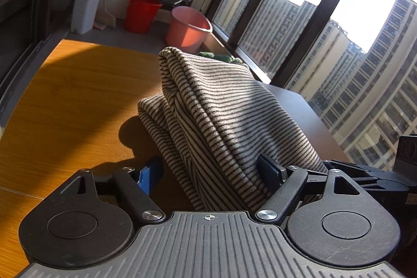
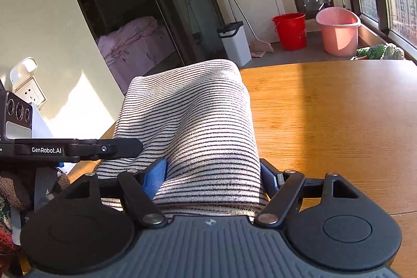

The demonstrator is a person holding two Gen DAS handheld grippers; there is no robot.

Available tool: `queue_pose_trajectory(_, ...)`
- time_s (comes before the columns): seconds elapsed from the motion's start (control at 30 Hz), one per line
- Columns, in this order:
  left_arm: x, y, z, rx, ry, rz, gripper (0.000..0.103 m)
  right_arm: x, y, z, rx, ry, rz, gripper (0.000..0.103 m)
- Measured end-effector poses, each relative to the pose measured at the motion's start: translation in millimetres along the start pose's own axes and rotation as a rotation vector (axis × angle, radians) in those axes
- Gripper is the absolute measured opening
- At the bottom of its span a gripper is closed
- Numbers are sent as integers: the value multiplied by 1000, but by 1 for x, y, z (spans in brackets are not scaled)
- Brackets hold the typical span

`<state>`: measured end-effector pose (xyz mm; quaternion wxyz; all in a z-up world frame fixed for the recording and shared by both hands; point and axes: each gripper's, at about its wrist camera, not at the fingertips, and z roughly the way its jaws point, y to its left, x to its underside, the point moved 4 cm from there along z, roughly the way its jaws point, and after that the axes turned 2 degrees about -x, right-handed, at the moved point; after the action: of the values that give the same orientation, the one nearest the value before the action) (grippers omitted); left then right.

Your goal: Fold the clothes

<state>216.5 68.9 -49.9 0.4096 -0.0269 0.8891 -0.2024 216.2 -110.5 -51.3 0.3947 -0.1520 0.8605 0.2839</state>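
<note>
A cream garment with thin dark stripes [image 1: 208, 108] is folded into a thick bundle over the wooden table [image 1: 78, 100]. In the left wrist view my left gripper [image 1: 211, 173] has its blue pads spread wide; the bundle's near end lies between them and rests against the right pad [image 1: 268, 171], with a gap to the left pad. In the right wrist view the same striped garment [image 2: 192, 121] fills the space between my right gripper's [image 2: 213, 176] blue pads [image 2: 156, 179], which press on both sides of it. The left gripper's body [image 2: 73, 147] shows beside it.
A red bucket [image 1: 142, 13], a pink bucket [image 1: 189, 26] and a white bin [image 1: 86, 8] stand on the floor beyond the table. Large windows [image 1: 325, 30] run along the right. A green knitted item [image 2: 380, 51] lies at the table's far edge. A doorway shows a bed [image 2: 135, 41].
</note>
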Motion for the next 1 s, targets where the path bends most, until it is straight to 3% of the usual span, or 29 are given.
queue_pose_trajectory(0.47,-49,95,1,-132,-117,-120,85,-40,47,101,-51,-13,-33,75)
queue_pose_trajectory(0.63,-56,103,-2,-143,-130,-136,85,-50,47,117,-57,-5,-47,76)
queue_pose_trajectory(0.77,-73,74,-36,-226,-256,-9,80,-49,50,115,-45,-13,-69,76)
queue_pose_trajectory(0.87,-99,53,-41,-122,-294,40,87,-49,54,115,-30,-17,-87,76)
queue_pose_trajectory(0.9,-109,51,-32,-70,-278,36,88,-49,55,115,-24,-19,-94,76)
queue_pose_trajectory(1.0,-124,73,11,-37,-190,-74,81,-47,57,109,-18,-24,-106,76)
